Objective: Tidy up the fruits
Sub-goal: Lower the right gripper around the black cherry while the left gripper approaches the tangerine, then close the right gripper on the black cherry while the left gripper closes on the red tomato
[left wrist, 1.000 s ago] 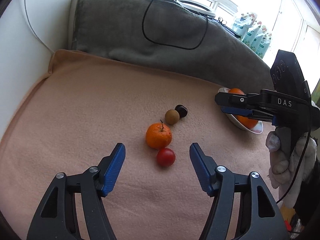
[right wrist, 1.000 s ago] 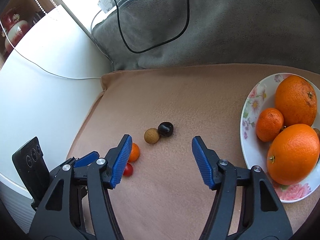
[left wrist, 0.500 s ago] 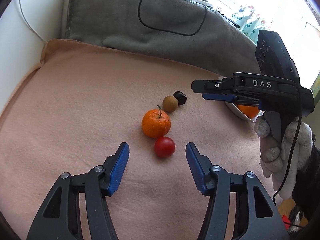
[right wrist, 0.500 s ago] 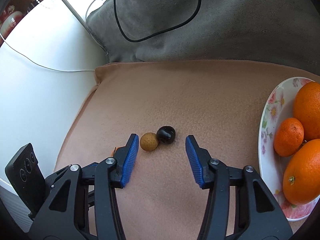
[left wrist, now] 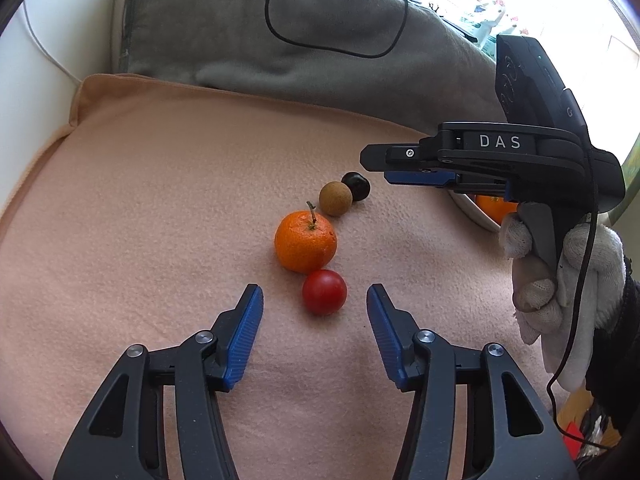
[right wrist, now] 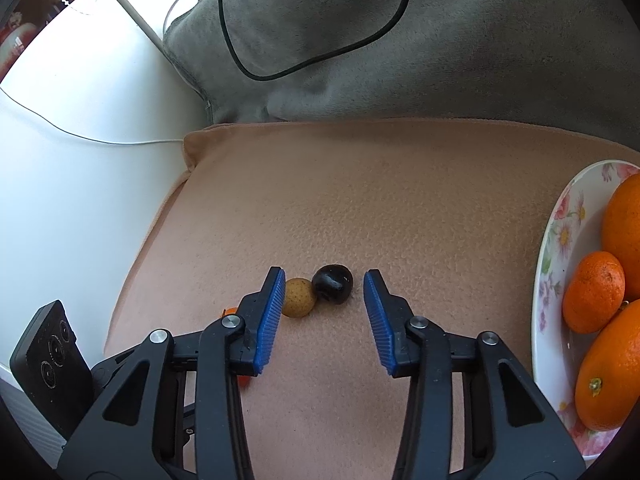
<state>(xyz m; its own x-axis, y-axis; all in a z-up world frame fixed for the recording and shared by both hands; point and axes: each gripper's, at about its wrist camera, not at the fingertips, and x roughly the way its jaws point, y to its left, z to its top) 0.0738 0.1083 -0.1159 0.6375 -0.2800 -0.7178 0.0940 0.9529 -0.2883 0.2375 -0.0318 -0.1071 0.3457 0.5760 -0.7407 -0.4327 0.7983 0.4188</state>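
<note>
Four fruits lie in a row on the peach blanket (left wrist: 160, 200): a red cherry tomato (left wrist: 324, 292), a mandarin (left wrist: 305, 242), a brown longan (left wrist: 335, 199) and a dark cherry (left wrist: 356, 186). My left gripper (left wrist: 315, 300) is open and closing, its blue pads either side of the tomato without touching it. My right gripper (right wrist: 324, 284) is open and closing too, with the dark cherry (right wrist: 332, 284) between its tips, untouched, and the longan (right wrist: 298, 297) against the left pad. In the left wrist view the right gripper (left wrist: 372, 164) hovers just right of the cherry.
A floral plate (right wrist: 548, 280) with two oranges and a mandarin sits at the right. A grey cushion (left wrist: 280, 40) with a black cable (left wrist: 332, 46) backs the blanket. A white surface (right wrist: 80, 180) lies off the blanket's left edge. A gloved hand (left wrist: 560, 272) holds the right gripper.
Both grippers' jaws have narrowed. The right gripper moved left from the plate and down to the dark cherry. The left gripper stayed by the tomato.
</note>
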